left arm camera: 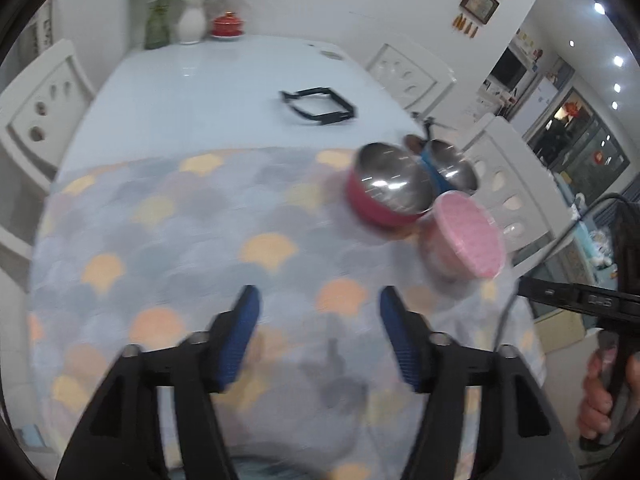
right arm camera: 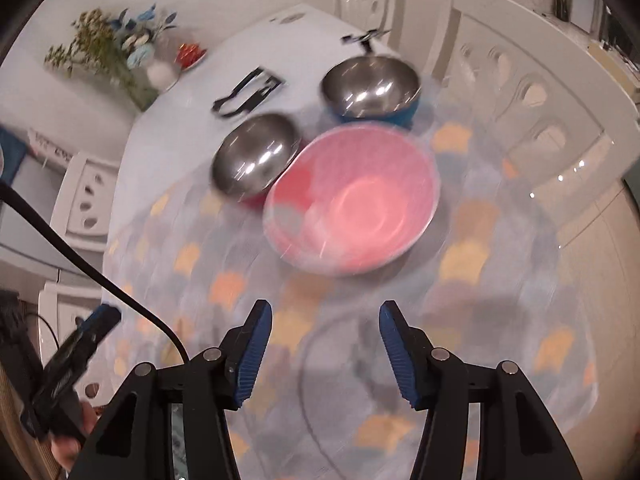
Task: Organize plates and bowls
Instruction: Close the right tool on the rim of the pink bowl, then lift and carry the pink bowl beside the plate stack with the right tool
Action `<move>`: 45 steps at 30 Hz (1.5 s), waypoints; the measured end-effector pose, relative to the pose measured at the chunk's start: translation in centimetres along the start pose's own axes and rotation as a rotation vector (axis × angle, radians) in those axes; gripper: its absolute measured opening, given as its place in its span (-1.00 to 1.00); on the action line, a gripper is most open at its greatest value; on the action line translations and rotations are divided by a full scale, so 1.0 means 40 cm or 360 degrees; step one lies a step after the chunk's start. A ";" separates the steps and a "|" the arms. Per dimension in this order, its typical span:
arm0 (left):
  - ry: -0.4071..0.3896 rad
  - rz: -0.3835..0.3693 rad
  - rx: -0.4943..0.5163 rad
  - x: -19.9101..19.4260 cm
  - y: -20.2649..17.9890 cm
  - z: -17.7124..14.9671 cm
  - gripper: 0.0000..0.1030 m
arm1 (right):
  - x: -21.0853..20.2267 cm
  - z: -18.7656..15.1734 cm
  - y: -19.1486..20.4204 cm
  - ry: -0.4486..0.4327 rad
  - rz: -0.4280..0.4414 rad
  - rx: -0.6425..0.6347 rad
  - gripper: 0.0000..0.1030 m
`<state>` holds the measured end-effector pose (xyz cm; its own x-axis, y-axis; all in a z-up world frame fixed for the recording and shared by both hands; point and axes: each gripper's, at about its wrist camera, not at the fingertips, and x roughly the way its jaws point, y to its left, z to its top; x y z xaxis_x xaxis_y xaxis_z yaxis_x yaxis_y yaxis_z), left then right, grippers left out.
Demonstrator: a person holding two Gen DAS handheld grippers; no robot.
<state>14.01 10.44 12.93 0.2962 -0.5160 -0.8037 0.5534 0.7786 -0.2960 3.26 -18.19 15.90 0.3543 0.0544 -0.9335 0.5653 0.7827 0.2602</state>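
Observation:
Three bowls stand close together on a scale-patterned cloth [right arm camera: 224, 284] at the table's right side. A pink plastic bowl [right arm camera: 352, 200] is nearest, also in the left wrist view [left arm camera: 466, 236]. A steel-lined red bowl [right arm camera: 254, 160] [left arm camera: 386, 190] touches its left side. A steel-lined blue bowl [right arm camera: 370, 86] [left arm camera: 450, 164] stands behind. My right gripper [right arm camera: 326, 344] is open and empty, short of the pink bowl. My left gripper [left arm camera: 320, 328] is open and empty over the cloth, left of the bowls. No plates show.
A black folding rack [left arm camera: 320, 106] lies on the bare white table [left arm camera: 200, 92] beyond the cloth. Vases with flowers [left arm camera: 192, 8] and a red lidded pot [left arm camera: 228, 24] stand at the far end. White chairs [right arm camera: 532, 92] surround the table. A black cable [right arm camera: 120, 292] crosses at left.

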 end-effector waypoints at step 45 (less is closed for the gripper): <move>-0.0012 -0.0082 -0.0270 0.200 -0.327 -0.028 -0.75 | 0.159 0.082 -0.105 0.0166 0.0134 -0.0510 -0.80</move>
<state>8.28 -3.46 9.80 0.2768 -0.5588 -0.7817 0.4289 0.7998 -0.4199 5.60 -23.17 9.69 0.3024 0.1772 -0.9366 0.2691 0.9267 0.2622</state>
